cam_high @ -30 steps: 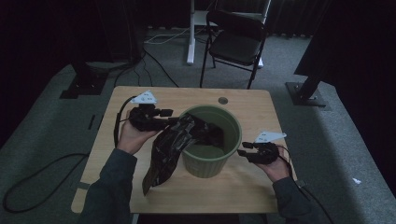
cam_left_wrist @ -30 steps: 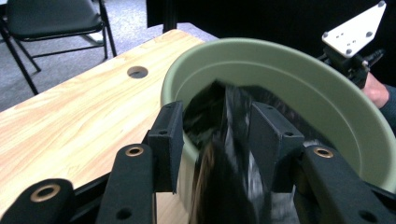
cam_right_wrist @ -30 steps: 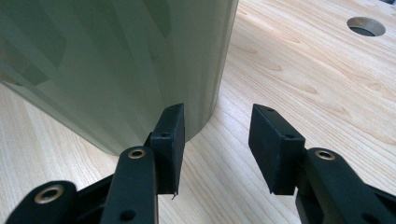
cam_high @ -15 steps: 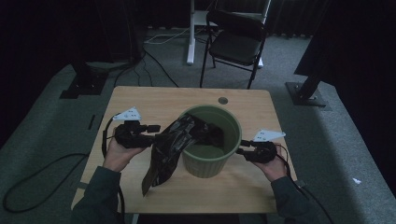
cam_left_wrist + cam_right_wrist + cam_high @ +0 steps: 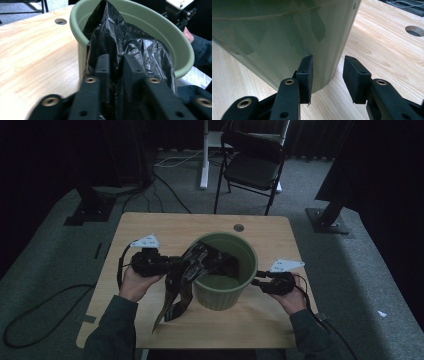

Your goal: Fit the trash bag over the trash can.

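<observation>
A green plastic bin [image 5: 225, 275] stands upright in the middle of the wooden table [image 5: 150, 227]. A black plastic bag [image 5: 182, 275] drapes over its left rim, partly inside and partly hanging down outside. My left gripper [image 5: 172, 264] is shut on the black bag [image 5: 130, 50] just outside the bin's rim [image 5: 77, 30]. My right gripper [image 5: 257, 282] stands open low at the bin's right side, its fingers [image 5: 305, 72] close to the bin wall [image 5: 282, 32] with nothing between them.
A round cable hole [image 5: 238, 227] sits near the table's far edge. A black folding chair [image 5: 252, 165] and a white desk leg [image 5: 204, 155] stand beyond the table. Cables lie on the grey floor at the left [image 5: 45, 305].
My left gripper dropped toward the near left and then came back right to the bin's rim, still holding the bag. The right gripper edged closer to the bin's side.
</observation>
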Demonstrator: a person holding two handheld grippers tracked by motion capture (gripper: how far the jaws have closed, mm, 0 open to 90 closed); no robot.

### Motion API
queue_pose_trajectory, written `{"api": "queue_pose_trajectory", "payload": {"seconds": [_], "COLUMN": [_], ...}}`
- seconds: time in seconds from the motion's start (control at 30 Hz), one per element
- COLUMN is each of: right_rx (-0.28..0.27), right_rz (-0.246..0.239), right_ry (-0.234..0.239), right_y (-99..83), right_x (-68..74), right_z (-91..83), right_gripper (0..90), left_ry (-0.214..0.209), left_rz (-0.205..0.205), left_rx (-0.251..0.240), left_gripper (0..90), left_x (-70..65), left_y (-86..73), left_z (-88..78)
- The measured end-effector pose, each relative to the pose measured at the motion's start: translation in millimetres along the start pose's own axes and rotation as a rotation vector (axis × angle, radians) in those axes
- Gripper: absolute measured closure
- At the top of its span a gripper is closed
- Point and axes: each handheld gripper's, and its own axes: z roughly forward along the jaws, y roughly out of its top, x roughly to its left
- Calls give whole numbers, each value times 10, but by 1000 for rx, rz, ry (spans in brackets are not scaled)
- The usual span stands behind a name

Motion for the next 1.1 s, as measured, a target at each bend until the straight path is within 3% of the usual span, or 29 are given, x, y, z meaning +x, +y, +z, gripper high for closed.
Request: {"api": "queue_pose_trajectory", "payload": {"seconds": [0.13,0.37,0.47,0.67,0.77,1.1], "right_rx": [-8,-12,-39,-84,-120,-173], "right_rz": [-4,-23,-12,11,15,-58], "right_ry": [21,23,2,-16,-5,-16], "right_y": [23,53,76,130,178,483], "right_x": [35,67,32,-51,-65,16], "right_z": [3,-7,-118,-413,-539,-668], "right_gripper": [599,595,595,684,729,780], "left_ry": [2,12,5,-9,-10,-10], "left_rz": [8,12,12,2,5,27], "left_rx": [-5,-25,-38,-48,-43,-37], "left_gripper": [890,896,896,896,896,896], "left_x": [8,18,23,50,33,-18], "left_y": [38,129,196,321,379,529], "left_z": [-2,31,42,117,178,305]}}
